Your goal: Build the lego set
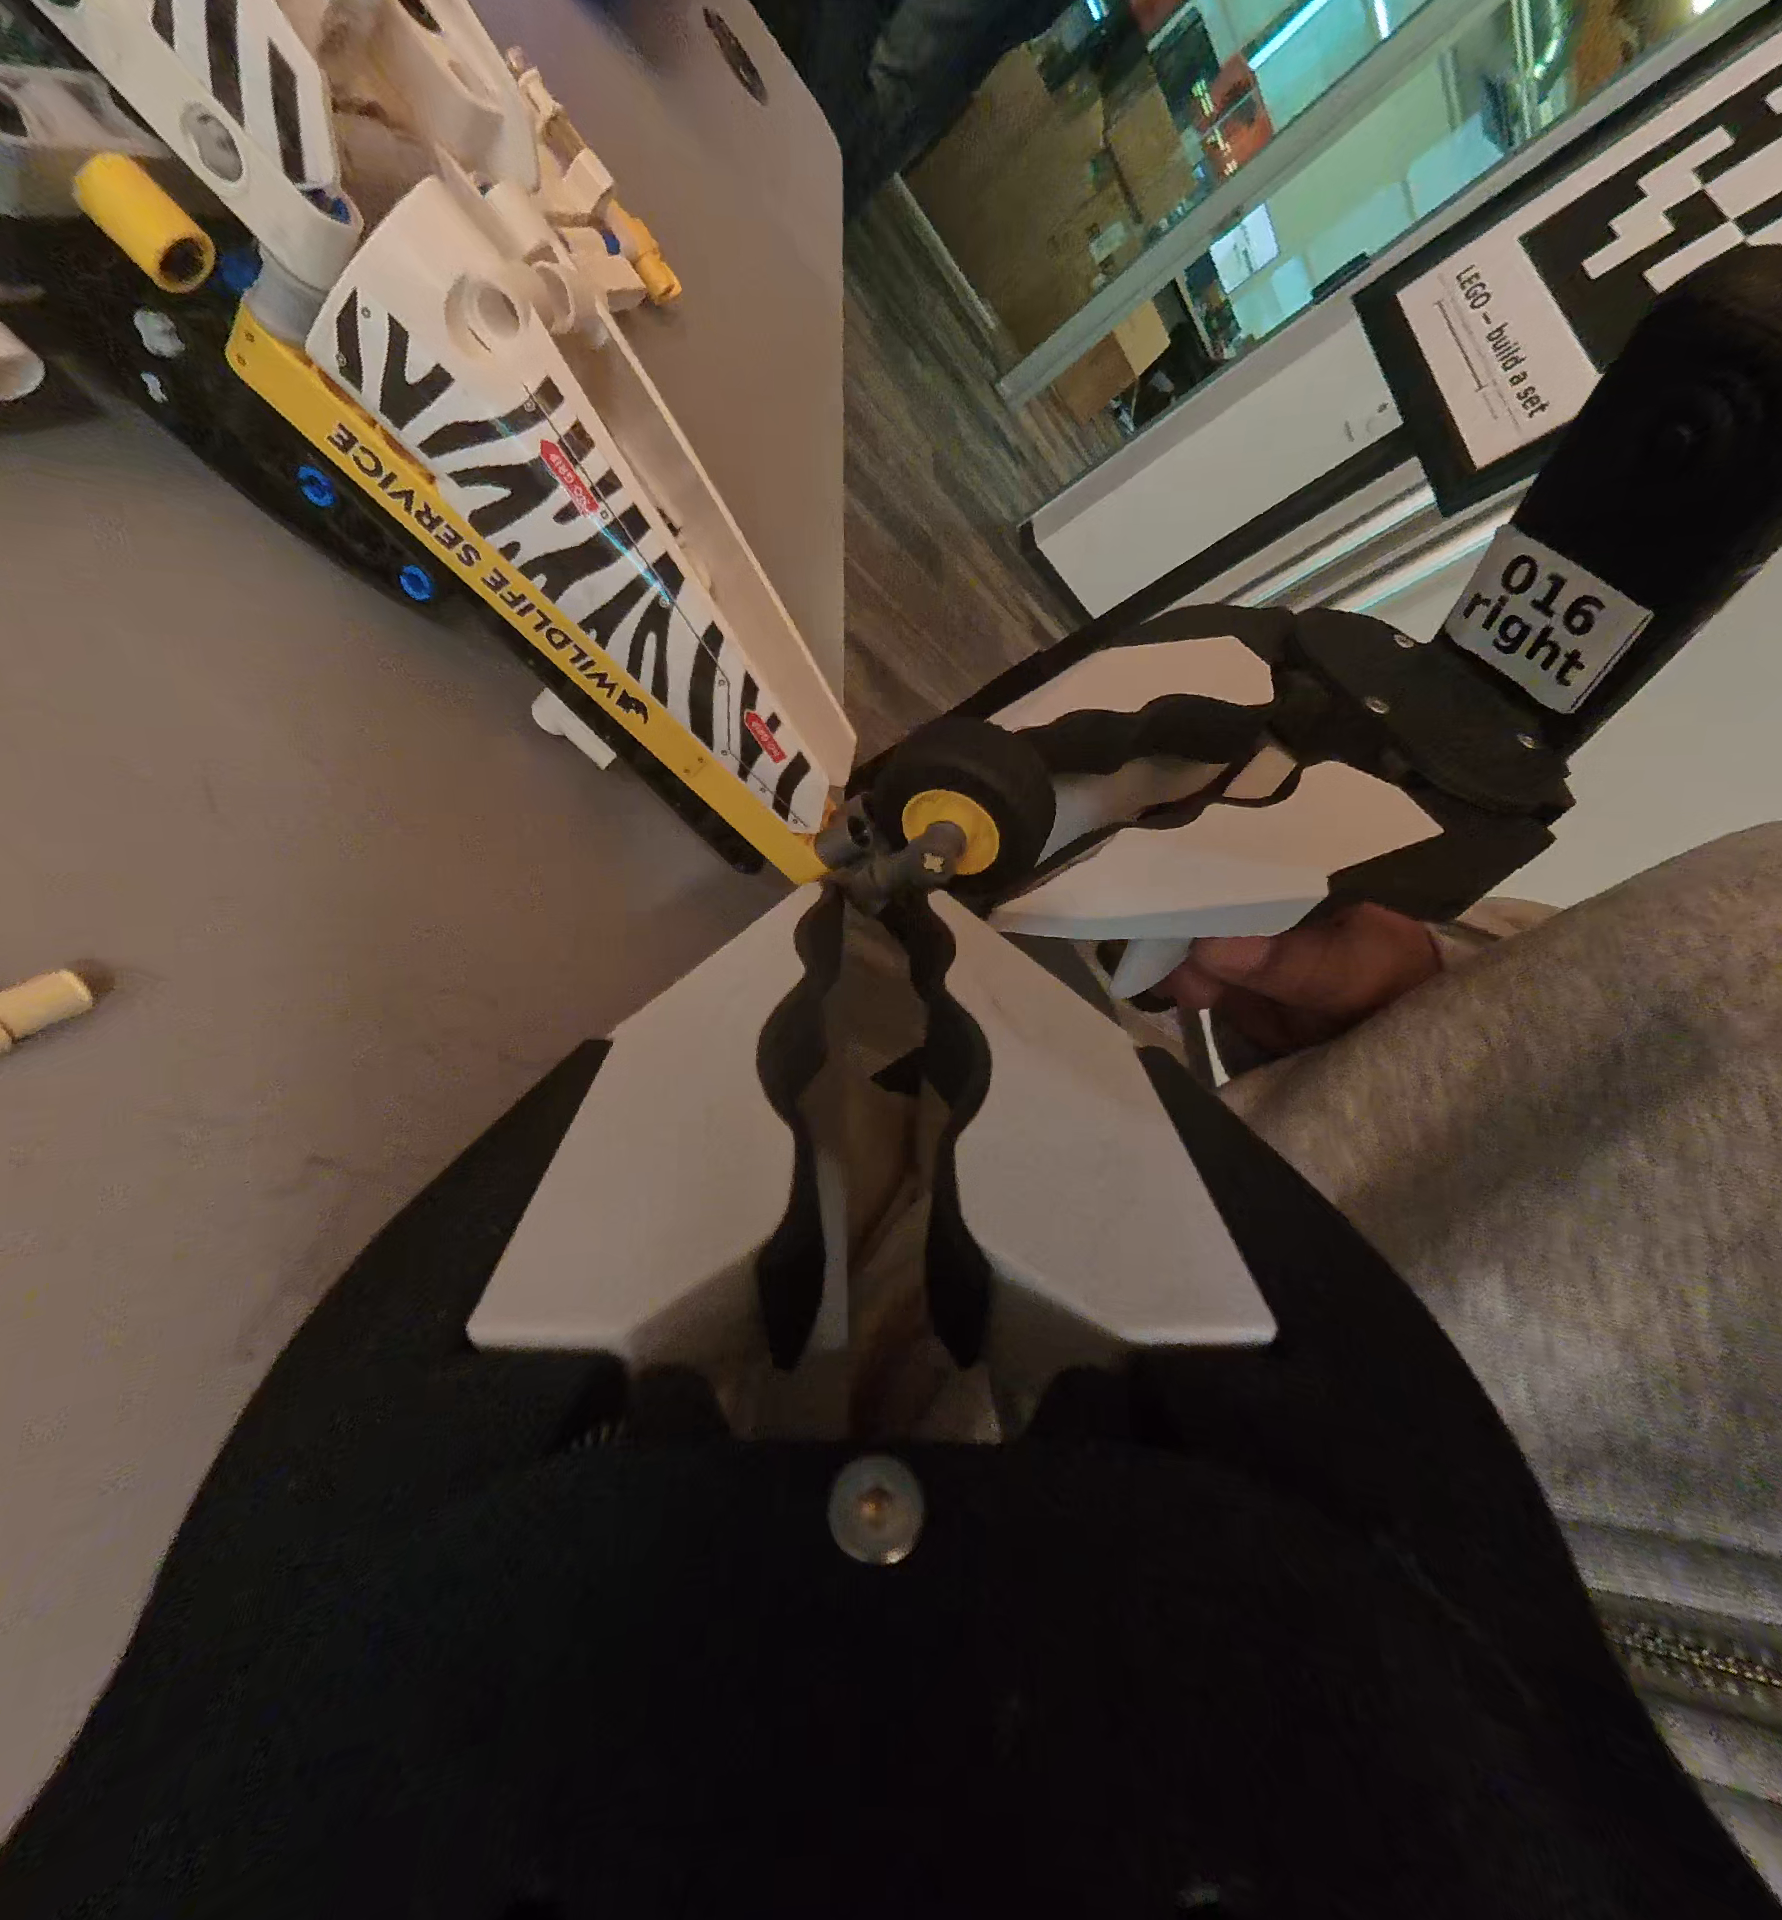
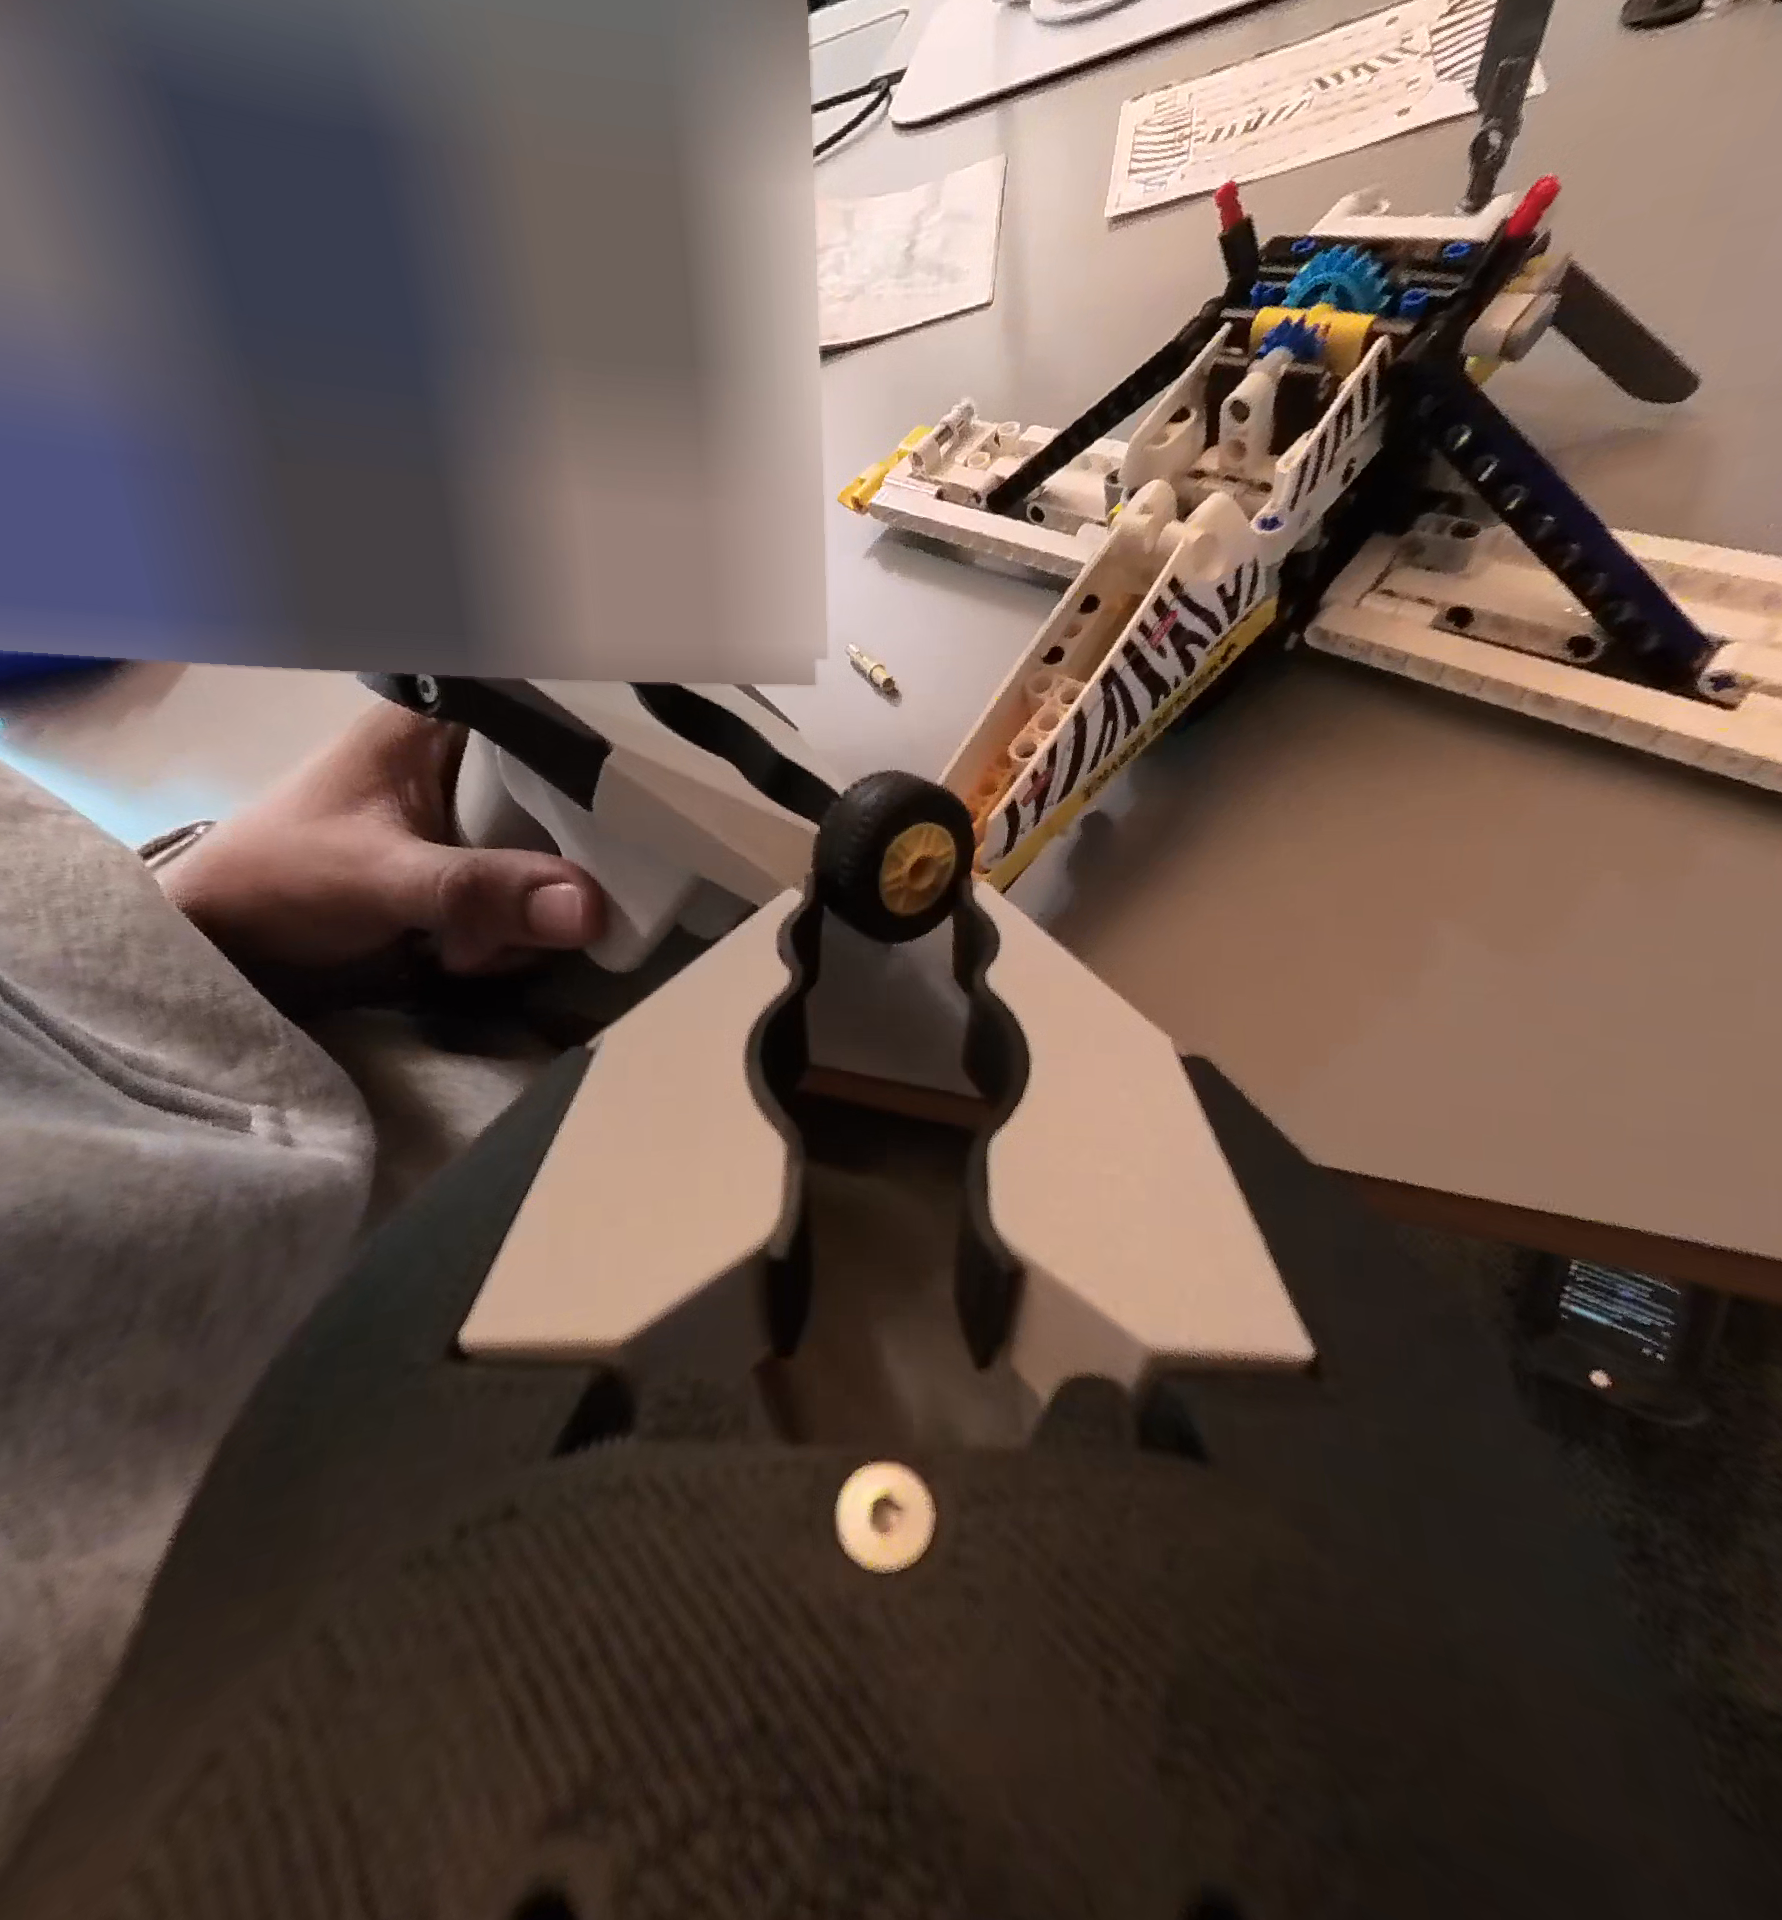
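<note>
Landmark: the plane model [image 2: 1230, 582], a half-built toy plane with zebra-striped panels, white wings and a yellow strip along its body, lying on the grey table [image 2: 1386, 935].
Writing: the yellow strip bears black lettering and small red stickers sit on the striped panels; a white tag is stuck on the right claw's black body and a white card stands beyond it; wording not given.
Wheel [image 2: 892, 857]: a small black tyre on a yellow hub, just off the tail tip of the plane model, at the table's edge.
Right claw [image 2: 887, 904]: its two fingers are clamped on the wheel, one on each side of the tyre.
Left claw [image 1: 871, 904]: its tips are pressed together on a small grey pin piece [image 1: 882, 847] that meets the wheel's hub, right at the plane model's tail tip.
Loose parts: a short cream peg [image 1: 4, 1018] lies on the table beside the plane model; a small tan pin [image 2: 871, 667] lies near its body.
Papers: a sticker sheet [image 2: 1313, 114] and a folded leaflet [image 2: 908, 249] lie beyond the plane model.
Containers: cardboard boxes on shelves far behind; contents unclear.
</note>
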